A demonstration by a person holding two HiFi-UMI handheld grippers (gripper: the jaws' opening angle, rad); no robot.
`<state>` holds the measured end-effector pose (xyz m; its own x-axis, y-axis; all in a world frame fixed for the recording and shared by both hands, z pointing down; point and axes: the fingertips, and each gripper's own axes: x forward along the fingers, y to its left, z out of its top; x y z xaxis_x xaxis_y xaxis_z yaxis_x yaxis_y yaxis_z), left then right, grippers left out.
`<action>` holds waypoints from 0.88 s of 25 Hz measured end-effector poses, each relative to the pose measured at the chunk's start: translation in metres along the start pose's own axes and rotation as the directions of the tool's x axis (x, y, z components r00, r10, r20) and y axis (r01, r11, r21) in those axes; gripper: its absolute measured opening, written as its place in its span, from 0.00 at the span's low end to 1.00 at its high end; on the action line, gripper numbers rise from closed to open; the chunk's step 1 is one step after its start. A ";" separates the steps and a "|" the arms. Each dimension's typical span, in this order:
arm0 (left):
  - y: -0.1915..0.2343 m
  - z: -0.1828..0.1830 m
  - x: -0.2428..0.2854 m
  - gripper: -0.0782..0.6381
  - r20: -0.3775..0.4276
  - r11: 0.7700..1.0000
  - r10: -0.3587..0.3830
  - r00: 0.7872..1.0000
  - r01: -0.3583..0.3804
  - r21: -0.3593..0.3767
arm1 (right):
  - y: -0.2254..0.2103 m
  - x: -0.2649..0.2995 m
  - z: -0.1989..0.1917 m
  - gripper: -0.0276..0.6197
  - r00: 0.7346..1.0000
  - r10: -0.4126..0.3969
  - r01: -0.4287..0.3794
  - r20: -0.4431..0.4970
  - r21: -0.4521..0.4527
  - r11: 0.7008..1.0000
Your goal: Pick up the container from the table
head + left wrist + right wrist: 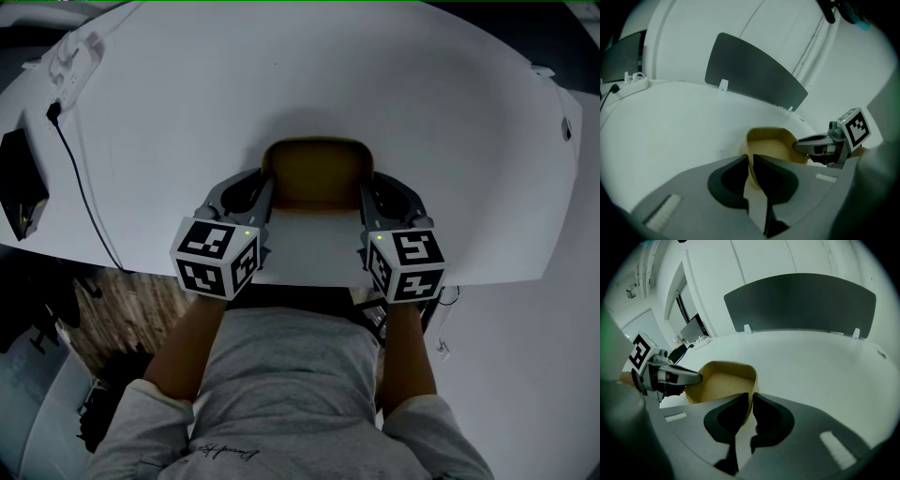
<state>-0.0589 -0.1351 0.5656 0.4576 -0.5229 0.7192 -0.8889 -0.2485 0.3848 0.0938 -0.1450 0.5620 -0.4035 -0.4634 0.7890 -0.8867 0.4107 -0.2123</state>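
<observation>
A tan, open-topped container sits on the white table near its front edge. My left gripper is shut on the container's left wall, and my right gripper is shut on its right wall. In the left gripper view the container has its thin wall pinched between the dark pads of the left gripper, with the right gripper at the opposite rim. The right gripper view shows the container, the right gripper clamping the near wall, and the left gripper across from it.
A black cable runs over the table's left side from a white power strip to a black device. A dark screen panel stands at the table's far edge. The person's torso is close against the front edge.
</observation>
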 end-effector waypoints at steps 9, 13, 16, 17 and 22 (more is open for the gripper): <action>0.001 0.002 -0.003 0.15 0.011 1.000 0.008 1.000 -0.008 0.001 | 0.003 -0.001 0.001 0.11 1.000 0.008 -0.008 0.003 0.001 1.000; 0.000 0.005 -0.006 0.15 0.023 1.000 0.008 1.000 -0.008 0.006 | 0.003 -0.004 0.004 0.11 1.000 0.009 -0.009 0.014 -0.001 1.000; -0.002 0.008 -0.009 0.15 0.031 1.000 0.008 0.999 -0.008 0.010 | 0.004 -0.008 0.007 0.11 1.000 0.009 -0.009 0.024 0.000 1.000; -0.003 0.009 -0.010 0.15 0.034 1.000 0.007 0.999 -0.008 0.011 | 0.004 -0.009 0.008 0.11 1.000 0.008 -0.008 0.028 0.000 1.000; -0.006 0.014 -0.015 0.15 0.046 1.000 0.005 0.999 -0.006 0.019 | 0.005 -0.016 0.013 0.10 0.999 0.006 -0.006 0.040 -0.002 1.000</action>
<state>-0.0611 -0.1372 0.5441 0.4512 -0.5610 0.6940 -0.8920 -0.2607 0.3692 0.0924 -0.1453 0.5412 -0.4173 -0.4924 0.7638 -0.8840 0.4149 -0.2155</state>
